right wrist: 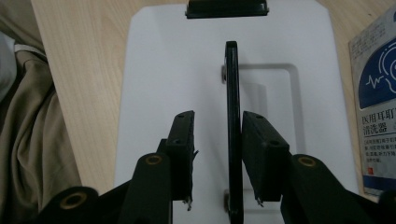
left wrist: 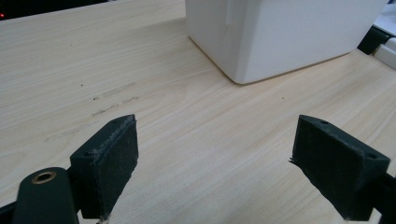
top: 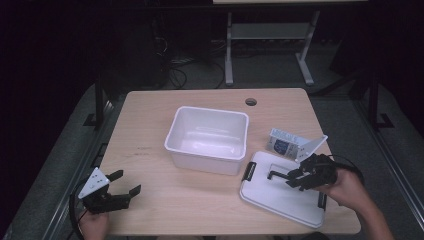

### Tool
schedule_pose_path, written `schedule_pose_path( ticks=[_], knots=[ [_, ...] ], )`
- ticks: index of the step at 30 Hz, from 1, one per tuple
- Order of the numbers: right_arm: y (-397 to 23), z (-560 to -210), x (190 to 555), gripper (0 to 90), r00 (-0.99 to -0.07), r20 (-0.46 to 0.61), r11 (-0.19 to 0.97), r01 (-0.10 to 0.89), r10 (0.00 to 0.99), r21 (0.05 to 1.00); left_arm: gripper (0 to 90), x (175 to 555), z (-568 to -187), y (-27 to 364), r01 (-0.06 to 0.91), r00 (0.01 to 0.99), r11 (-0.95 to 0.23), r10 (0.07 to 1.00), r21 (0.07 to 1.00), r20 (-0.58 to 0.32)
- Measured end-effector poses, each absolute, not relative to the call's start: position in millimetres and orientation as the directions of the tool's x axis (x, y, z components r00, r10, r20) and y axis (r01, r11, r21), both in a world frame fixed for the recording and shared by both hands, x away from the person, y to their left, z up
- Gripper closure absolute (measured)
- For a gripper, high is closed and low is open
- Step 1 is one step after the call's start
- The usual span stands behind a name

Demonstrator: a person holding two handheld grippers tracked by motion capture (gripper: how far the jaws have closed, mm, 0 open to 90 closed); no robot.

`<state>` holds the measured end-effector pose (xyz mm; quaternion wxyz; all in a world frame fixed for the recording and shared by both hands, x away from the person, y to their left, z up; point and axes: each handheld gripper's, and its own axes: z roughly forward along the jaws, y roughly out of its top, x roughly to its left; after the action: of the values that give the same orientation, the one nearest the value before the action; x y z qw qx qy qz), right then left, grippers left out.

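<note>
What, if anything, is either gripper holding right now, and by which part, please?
Nothing is held. The right gripper straddles the lid's raised black handle, one pad apart from it; the left gripper is open over bare table.

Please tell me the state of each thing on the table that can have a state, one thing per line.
white bin: uncovered, upright, nothing visible inside.
lid: off the bin, lying flat on the table beside it.
lid handle: raised upright, between the jaws.
small box: flap open.
left gripper: open, holds nothing.
right gripper: open, astride the lid handle, one pad near it, a gap at the other.
</note>
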<state>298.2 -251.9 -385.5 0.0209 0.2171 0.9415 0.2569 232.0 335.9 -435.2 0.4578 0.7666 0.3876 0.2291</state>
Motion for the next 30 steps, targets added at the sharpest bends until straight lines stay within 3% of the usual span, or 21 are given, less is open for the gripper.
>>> schedule_pose_path(
  ticks=[13,30],
  knots=[
    [-254.2,-371.6,290.3,61.3,-0.902,0.056,0.764,0.395,0.429,0.511,13.7,232.7,-435.1,334.3,0.383,0.6,-0.285,0.8,0.879,-0.003],
    [-262.1,-356.3,323.9,52.7,-0.868,0.017,0.751,0.438,0.496,0.495,13.7,234.1,-436.1,338.3,0.39,0.589,-0.275,0.808,0.879,-0.009]
  ],
)
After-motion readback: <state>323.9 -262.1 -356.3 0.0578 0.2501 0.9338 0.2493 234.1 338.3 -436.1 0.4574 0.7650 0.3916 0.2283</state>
